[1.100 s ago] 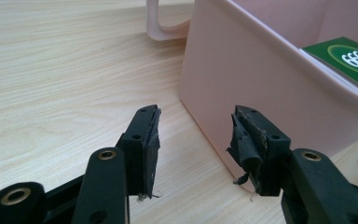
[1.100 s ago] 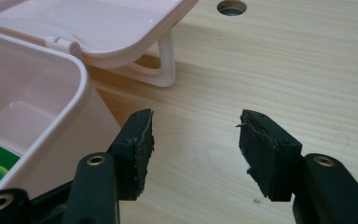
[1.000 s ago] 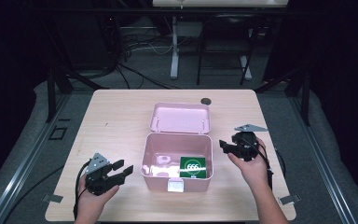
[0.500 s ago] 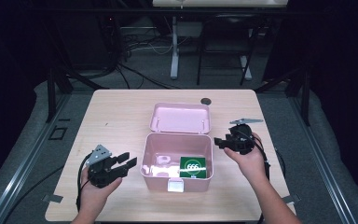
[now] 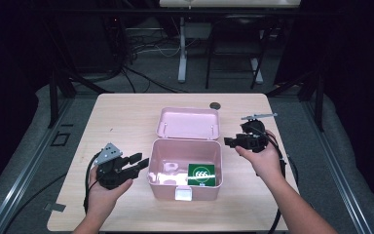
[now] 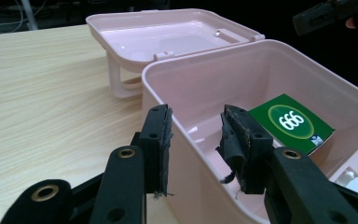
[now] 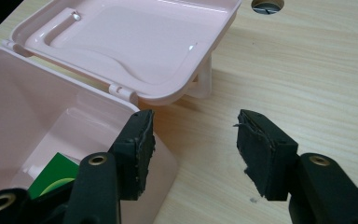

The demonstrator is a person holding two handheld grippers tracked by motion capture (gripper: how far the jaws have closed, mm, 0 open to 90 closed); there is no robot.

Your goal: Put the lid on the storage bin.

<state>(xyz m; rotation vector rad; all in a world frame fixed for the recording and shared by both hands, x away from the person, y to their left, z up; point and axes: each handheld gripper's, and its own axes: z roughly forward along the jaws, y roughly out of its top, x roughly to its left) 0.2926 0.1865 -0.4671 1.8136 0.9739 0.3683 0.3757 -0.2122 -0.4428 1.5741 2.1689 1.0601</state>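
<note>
An open pink box [image 5: 185, 187] stands mid-table, its lid [image 5: 189, 123] folded flat behind it. Inside lies a green packet [image 5: 202, 174] marked 666, at the front right, beside a small pale item [image 5: 168, 168]. My left gripper [image 5: 139, 163] hovers just left of the box, pointing at its left wall. Its jaws have just been closing and stand partly open [image 6: 198, 140] with nothing gripped; past them I see the box wall [image 6: 205, 79] and the packet [image 6: 291, 122]. My right gripper [image 5: 229, 141] is held above the box's right rim, open [image 7: 193, 149] and empty, over rim [image 7: 37, 102] and bare table.
A dark round hole [image 5: 215, 105] sits in the wooden tabletop [image 5: 121, 117] near its far edge, behind the lid. Cables trail from both grippers toward the table's near edge. Beyond the table there is dark floor with stands and wires.
Both hands have risen off the table. The left gripper's jaws have narrowed and it has edged toward the box. The right gripper lifted and tipped toward the box's right rim.
</note>
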